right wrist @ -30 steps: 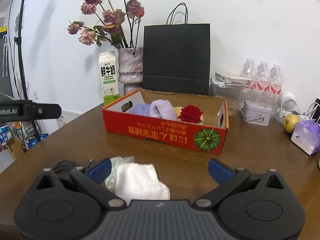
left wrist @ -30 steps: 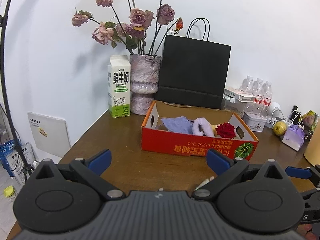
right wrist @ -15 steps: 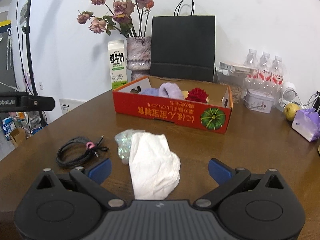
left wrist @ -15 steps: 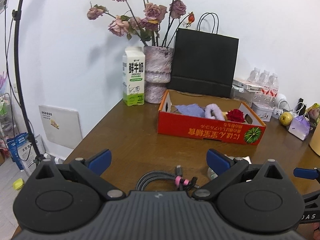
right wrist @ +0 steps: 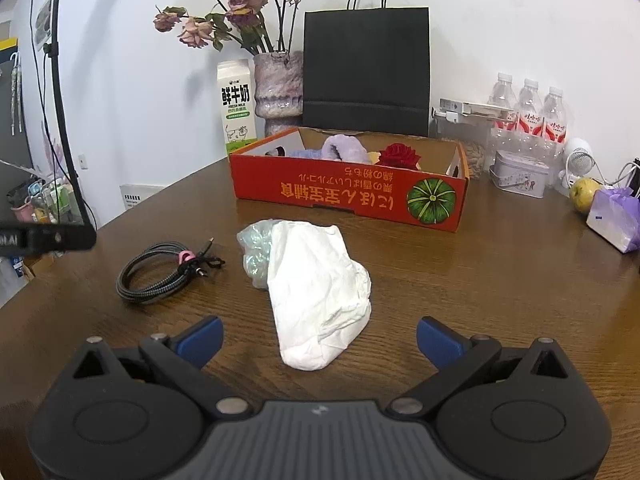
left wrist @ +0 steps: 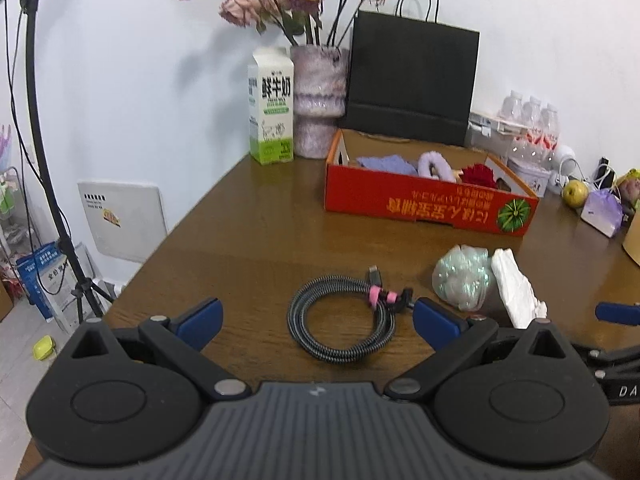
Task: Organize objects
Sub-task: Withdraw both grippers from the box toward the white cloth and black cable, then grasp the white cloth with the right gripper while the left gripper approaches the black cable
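Both tongs farther back now, wide apart: left (left wrist: 316, 318), right (right wrist: 318, 338); one cable (left wrist: 340, 322), one cloth (right wrist: 320, 288).

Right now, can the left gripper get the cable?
Probably yes. The left gripper is open and the cable lies coiled on the table right between its fingers, with nothing on top. The foil ball sits off to the side.

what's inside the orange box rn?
The orange cardboard box holds a purple cloth, a lilac fluffy item, a red rose and something yellow beside it. Its front wall hides the box floor.
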### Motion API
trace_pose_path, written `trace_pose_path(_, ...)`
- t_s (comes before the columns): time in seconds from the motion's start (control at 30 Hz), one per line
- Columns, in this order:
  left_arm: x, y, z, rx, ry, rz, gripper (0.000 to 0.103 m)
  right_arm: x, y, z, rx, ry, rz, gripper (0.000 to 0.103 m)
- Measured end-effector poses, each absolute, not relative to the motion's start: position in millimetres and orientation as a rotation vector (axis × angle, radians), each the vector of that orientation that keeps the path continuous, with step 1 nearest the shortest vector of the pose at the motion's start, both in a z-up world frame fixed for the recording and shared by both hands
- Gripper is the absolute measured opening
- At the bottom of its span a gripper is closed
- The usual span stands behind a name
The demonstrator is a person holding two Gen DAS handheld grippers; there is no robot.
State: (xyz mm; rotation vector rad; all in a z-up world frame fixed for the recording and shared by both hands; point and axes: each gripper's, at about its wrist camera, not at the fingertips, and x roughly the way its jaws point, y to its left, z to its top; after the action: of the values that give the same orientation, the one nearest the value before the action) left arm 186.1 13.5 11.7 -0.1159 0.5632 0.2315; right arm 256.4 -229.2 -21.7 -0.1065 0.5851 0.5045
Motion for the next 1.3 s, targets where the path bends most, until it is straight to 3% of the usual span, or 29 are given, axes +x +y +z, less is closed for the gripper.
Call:
trace_pose_path(0.47,199.7,24.3,1.1,-0.148,0.59,0.208,0.103,308.1,-212.2,-42.7,-0.127,0.655,0.531,0.102)
trace_pose_path(0.73,205.0,28.6,-2.3,-0.162,0.599,0.217,0.103,326.2,-213.0,-54.6,-0.053,0.689,0.557,0.088)
trace_pose_path(0.8,206.0,28.3,-3.3,-0.161,0.602,0.215,0.103,324.6,-214.0,-53.6,-0.045,0.678,0.568,0.069)
trace_pose_path(1.3,222.7,19.9,-24.1,-0.117,0.674,0.165,0.103,298.1,-218.7,-48.5,-0.088,0.576,0.522,0.062)
